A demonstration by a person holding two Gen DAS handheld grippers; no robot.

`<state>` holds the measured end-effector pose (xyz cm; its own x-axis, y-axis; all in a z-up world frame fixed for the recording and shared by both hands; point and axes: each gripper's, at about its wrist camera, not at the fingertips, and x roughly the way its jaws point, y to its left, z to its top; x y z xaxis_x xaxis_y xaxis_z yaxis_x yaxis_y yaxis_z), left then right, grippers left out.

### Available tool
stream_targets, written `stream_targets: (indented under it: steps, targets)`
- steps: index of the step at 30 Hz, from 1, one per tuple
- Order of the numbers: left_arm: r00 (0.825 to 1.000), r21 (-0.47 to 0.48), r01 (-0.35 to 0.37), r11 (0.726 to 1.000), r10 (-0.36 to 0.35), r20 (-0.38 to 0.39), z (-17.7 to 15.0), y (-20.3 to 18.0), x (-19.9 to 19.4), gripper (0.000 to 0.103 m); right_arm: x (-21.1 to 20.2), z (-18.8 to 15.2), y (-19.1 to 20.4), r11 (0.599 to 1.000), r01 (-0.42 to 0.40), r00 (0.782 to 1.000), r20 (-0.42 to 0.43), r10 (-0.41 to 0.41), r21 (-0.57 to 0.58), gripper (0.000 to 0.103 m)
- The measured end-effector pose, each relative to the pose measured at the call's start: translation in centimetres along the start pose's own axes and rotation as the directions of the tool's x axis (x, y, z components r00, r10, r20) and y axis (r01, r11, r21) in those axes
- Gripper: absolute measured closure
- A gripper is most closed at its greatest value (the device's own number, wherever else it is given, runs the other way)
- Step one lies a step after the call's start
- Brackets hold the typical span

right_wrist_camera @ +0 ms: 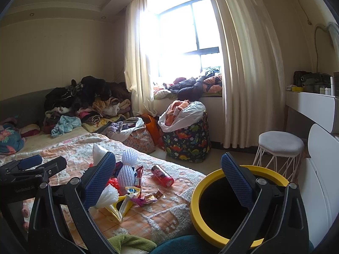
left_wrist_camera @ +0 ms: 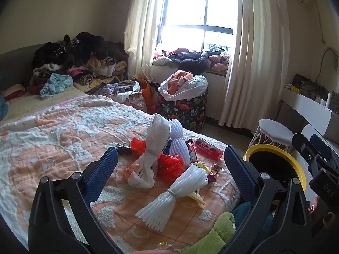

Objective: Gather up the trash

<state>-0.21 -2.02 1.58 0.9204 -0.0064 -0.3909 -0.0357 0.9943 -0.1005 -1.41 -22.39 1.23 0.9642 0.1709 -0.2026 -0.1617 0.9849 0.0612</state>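
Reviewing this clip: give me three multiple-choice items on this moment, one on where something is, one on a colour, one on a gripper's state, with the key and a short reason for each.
1. Where does the red can lie?
A. on the bedspread
B. inside the bin
C. on the stool

2. What colour is the rim of the bin?
A. green
B. yellow
C. white

3. How does the left gripper stand?
A. shut on the foam net
B. shut with nothing in it
C. open, holding nothing

Key: 1 A, the can rests on its side on the orange and white bedspread beyond the other trash. 2 B, a yellow ring circles the dark opening beside the bed. 3 C, its blue pads are wide apart above the white foam net, touching nothing; the right gripper is open too.
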Motion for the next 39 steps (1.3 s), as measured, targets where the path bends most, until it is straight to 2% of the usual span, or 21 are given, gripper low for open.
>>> stream_targets:
  steps: [13, 16, 26, 32, 39]
  targets:
    - [1.0, -0.003, -0.002, 1.0, 0.002, 0.002, 0.1, -0.1, -0.1, 0.011, 0.1, 0.3, 0.1, 1.0, -0.009, 1.0, -0.004, 0.009, -0.001, 0.006]
    - [1.0, -0.02, -0.005, 1.0, 0.005, 0.006, -0.8, 1.3, 0.6, 0.011, -0.1, 0.9, 0.6, 1.0, -0.026, 1.0, -0.011, 0.026, -0.014, 0.006]
    - [0.997, -0.108, -0.083, 0.991, 0.082, -0.016, -0.8, 6.1, 1.6, 0.011, 1.4, 0.7, 3.6, 0.988, -0.135, 0.988, -0.081, 0.129, -0.074, 0.006]
    - [0.994, -0.173, -0.11, 0.979, 0.107, -0.028, -0.7, 9.1, 2.0, 0.011, 3.3, 0.1, 6.3, 0.971, -0.221, 0.964, -0.174, 0.203, -0.095, 0.006]
    - [0.992, -0.23, -0.128, 0.965, 0.123, -0.036, -0.8, 12.6, 3.1, 0.011, 6.3, -0.9, 8.9, 0.952, -0.301, 0.909, -0.32, 0.267, -0.062, 0.006]
